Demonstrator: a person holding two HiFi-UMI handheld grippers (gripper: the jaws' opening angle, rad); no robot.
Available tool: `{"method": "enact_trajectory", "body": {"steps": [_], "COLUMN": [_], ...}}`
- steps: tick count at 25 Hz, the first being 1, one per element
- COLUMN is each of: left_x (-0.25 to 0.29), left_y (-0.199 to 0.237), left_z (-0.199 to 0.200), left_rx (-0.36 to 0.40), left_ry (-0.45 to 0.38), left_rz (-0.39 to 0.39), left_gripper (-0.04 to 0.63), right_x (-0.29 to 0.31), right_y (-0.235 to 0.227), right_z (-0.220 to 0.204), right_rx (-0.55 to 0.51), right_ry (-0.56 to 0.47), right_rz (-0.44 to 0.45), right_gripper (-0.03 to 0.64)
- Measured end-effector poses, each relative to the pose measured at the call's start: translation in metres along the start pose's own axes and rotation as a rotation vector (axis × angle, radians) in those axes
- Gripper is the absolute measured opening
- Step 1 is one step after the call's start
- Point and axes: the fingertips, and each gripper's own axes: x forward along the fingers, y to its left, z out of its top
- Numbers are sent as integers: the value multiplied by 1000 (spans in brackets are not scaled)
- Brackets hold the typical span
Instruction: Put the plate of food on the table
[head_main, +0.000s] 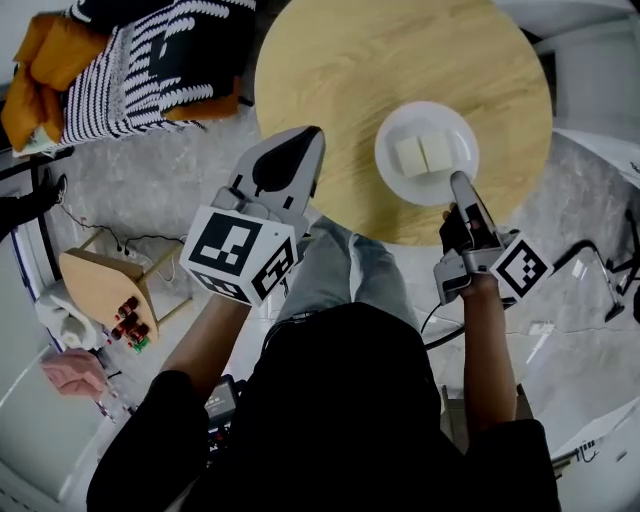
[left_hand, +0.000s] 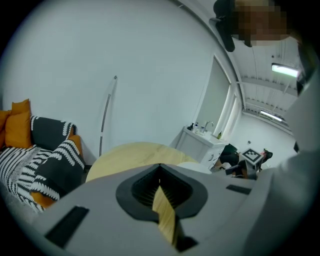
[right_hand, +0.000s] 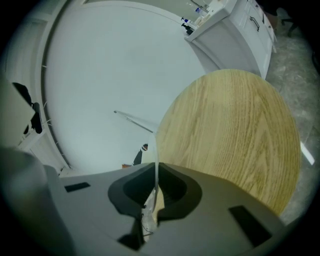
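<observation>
A white plate (head_main: 427, 125) with two pale squares of food (head_main: 424, 155) lies over the near right part of the round wooden table (head_main: 340, 70). Whether it rests on the wood I cannot tell. My right gripper (head_main: 459, 180) is shut on the plate's near rim. In the right gripper view that rim (right_hand: 155, 150) runs edge-on as a thin line into the right gripper (right_hand: 155, 175), with the table (right_hand: 235, 135) beside it. My left gripper (head_main: 313, 136) hovers at the table's near left edge, shut, with nothing in it. The left gripper (left_hand: 160, 169) points across the table (left_hand: 130, 155).
A sofa with striped and orange cushions (head_main: 130, 60) stands at the far left. A small wooden side table (head_main: 100, 285) with red items and another person's hand (head_main: 70, 372) are at the left. A white sink cabinet (left_hand: 202, 140) stands beyond the table. Cables lie on the floor.
</observation>
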Motion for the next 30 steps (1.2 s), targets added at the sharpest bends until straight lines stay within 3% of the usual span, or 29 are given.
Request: {"method": "enact_trajectory", "body": {"steps": [9, 23, 28, 30], "left_x": [14, 33, 31, 29], "left_y": [22, 19, 19, 18], "left_z": [-42, -65, -69, -70], "left_rx": [-42, -55, -53, -55], "left_ry": [69, 120, 130, 133], "left_rz": [9, -84, -99, -103], "left_gripper": [6, 6, 5, 6], "right_x": [14, 30, 30, 28], "right_y": [-39, -55, -50, -44], "right_z": [-26, -48, -51, -55], "right_rx": [61, 103, 115, 119], "right_ry": [35, 35, 47, 79], "right_rz": [-91, -161, -96, -45], "right_gripper": [20, 20, 21, 70]}}
